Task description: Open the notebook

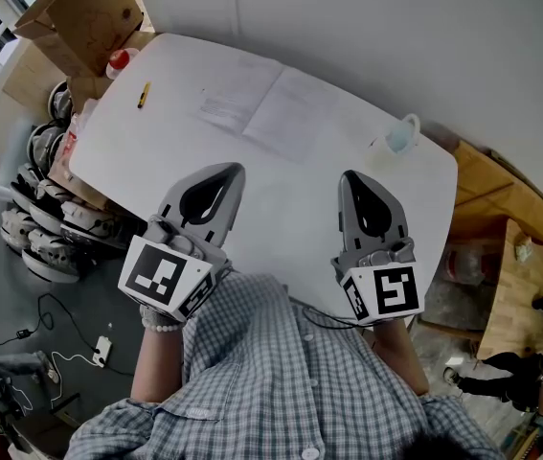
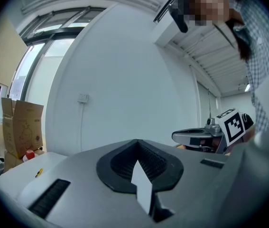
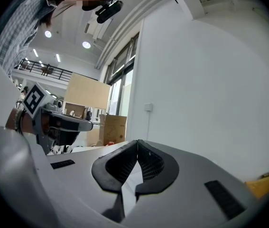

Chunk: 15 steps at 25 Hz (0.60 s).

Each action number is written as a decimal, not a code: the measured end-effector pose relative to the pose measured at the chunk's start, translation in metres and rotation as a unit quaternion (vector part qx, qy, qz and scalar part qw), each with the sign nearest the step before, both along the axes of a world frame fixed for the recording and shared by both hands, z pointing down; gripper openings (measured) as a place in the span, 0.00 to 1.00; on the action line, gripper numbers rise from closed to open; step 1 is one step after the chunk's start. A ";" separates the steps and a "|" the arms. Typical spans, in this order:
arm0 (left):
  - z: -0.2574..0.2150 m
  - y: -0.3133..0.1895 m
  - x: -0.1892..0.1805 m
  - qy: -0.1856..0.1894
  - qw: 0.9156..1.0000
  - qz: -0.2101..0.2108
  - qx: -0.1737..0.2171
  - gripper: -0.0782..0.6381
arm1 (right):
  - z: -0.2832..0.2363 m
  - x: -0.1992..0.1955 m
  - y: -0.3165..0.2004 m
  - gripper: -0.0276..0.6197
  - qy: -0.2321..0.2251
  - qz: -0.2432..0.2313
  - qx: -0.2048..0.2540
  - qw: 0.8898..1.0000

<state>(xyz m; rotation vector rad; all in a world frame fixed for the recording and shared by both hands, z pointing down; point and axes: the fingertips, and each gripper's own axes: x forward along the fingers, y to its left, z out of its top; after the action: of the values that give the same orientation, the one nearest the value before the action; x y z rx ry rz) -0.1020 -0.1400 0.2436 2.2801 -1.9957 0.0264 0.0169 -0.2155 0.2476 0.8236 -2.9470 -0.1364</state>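
Note:
The notebook (image 1: 263, 103) lies flat on the far middle of the white table (image 1: 156, 151), showing two pale pages side by side with a crease between them. My left gripper (image 1: 234, 169) rests over the table's near part, jaws shut with nothing between them, well short of the notebook. My right gripper (image 1: 350, 174) sits beside it to the right, also shut and empty. In the left gripper view the closed jaws (image 2: 137, 140) point level at a white wall, and the right gripper (image 2: 205, 137) shows at the side. The right gripper view shows its shut jaws (image 3: 137, 141) likewise.
A yellow pen (image 1: 143, 95) lies near the table's far left. A clear cup (image 1: 403, 134) stands at the far right. An open cardboard box (image 1: 89, 17) and a red-capped item (image 1: 118, 62) sit off the left corner. A wooden bench (image 1: 506, 247) is at the right.

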 end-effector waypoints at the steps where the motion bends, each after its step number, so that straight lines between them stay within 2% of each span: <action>1: 0.000 0.000 0.000 0.000 1.000 0.000 0.000 0.12 | 0.001 0.000 0.000 0.08 -0.002 0.000 -0.005 1.000; 15: 0.003 0.001 -0.002 0.003 1.000 -0.003 -0.003 0.12 | 0.008 -0.003 0.001 0.07 -0.002 -0.009 -0.023 1.000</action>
<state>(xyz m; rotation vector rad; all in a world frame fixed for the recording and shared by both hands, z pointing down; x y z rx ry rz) -0.1037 -0.1394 0.2465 2.2676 -1.9977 0.0236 0.0142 -0.2150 0.2560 0.7916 -2.9490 -0.0669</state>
